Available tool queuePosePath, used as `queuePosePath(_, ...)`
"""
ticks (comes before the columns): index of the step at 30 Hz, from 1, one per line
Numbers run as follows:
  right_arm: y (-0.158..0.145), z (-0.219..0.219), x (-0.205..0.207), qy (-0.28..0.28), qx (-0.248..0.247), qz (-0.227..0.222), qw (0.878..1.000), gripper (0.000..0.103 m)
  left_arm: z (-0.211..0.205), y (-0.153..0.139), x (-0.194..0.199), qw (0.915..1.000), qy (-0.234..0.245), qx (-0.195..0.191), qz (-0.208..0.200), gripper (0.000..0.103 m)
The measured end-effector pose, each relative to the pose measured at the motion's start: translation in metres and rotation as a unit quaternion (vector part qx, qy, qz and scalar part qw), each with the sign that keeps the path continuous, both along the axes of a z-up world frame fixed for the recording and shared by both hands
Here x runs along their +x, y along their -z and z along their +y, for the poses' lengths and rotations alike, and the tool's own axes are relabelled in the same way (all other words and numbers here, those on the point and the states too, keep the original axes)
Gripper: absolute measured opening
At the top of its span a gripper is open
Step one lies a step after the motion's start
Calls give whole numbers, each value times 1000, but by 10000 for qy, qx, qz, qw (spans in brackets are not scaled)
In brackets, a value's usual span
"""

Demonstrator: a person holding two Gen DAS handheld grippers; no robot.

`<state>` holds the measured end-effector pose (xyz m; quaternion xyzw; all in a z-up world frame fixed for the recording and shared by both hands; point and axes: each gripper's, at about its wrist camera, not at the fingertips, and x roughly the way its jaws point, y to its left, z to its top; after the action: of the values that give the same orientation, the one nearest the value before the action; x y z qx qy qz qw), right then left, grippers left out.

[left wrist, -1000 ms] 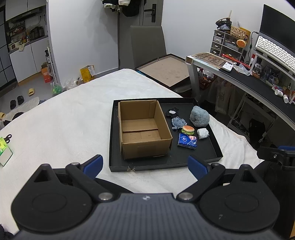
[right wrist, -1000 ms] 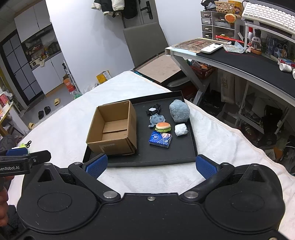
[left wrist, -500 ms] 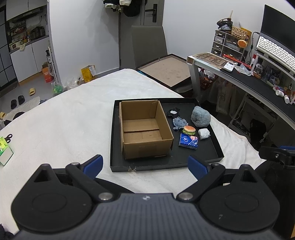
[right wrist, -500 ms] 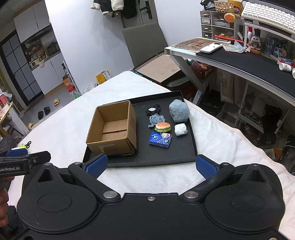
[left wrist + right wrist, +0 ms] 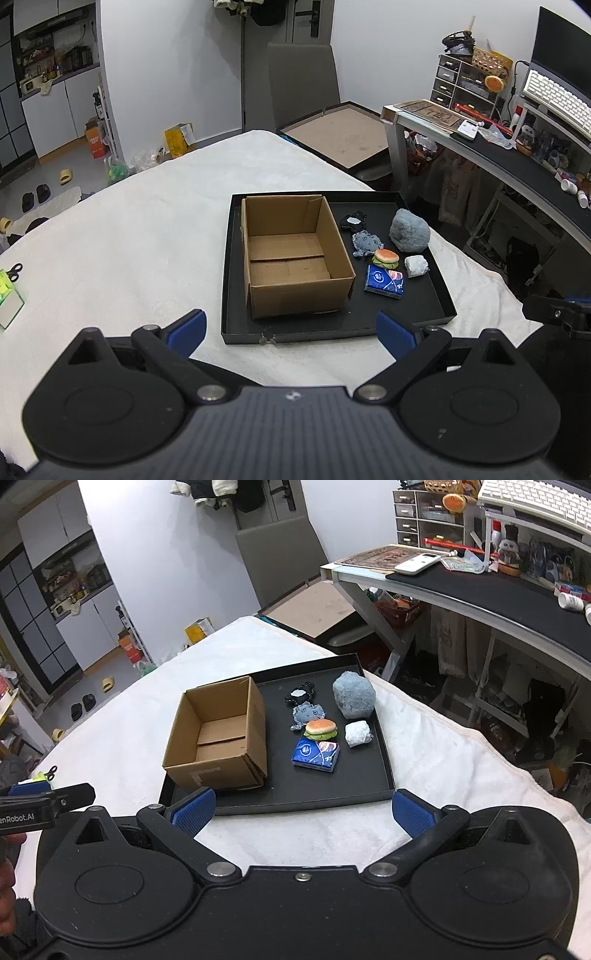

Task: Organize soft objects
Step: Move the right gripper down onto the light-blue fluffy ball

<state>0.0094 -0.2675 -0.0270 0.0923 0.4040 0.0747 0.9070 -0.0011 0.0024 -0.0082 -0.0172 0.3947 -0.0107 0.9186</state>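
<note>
Grippers, left (image 5: 290, 332) and right (image 5: 301, 810), are both hanging wide and holding nothing near the black tray (image 5: 428, 317), where soft toys (image 5: 410, 230) are lying beside a cardboard box (image 5: 295, 291), its far contents unreadable.

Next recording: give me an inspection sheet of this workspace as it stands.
Surface: white blanket under a black tray.
Job's things: empty cardboard box; beside it on the tray a grey plush ball, burger toy, tissue pack, white wad, two small plush figures.
Clutter: scissors.
Grippers: left claw and right claw open, hovering short of the tray.
Cables: nothing seen.
Surroundings: desk, chair.
</note>
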Motion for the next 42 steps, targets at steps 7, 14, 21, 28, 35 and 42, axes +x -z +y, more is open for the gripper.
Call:
queuePosePath(7, 10, 1, 18, 30, 4, 136, 9999, 103, 6, 6, 21, 9999, -87, -31, 95, 98)
queuePosePath(14, 21, 1, 41, 120, -10, 231, 9997, 103, 10, 17, 43, 9997, -185, -34, 169, 98)
queuePosePath(21, 32, -4, 65, 286, -60, 267, 9992, 103, 17, 28, 67, 9992, -276, -92, 287, 98)
queuePosePath(28, 42, -6, 88, 310, -187, 318, 9988, 103, 19, 38, 92, 9985, -335, -125, 414, 97)
queuePosePath(35, 52, -7, 109, 270, -242, 347, 9987, 103, 22, 51, 116, 9976, -432, -155, 524, 96)
queuePosePath(42, 62, -6, 131, 260, -315, 345, 9986, 103, 30, 65, 136, 9964, -524, -222, 634, 95)
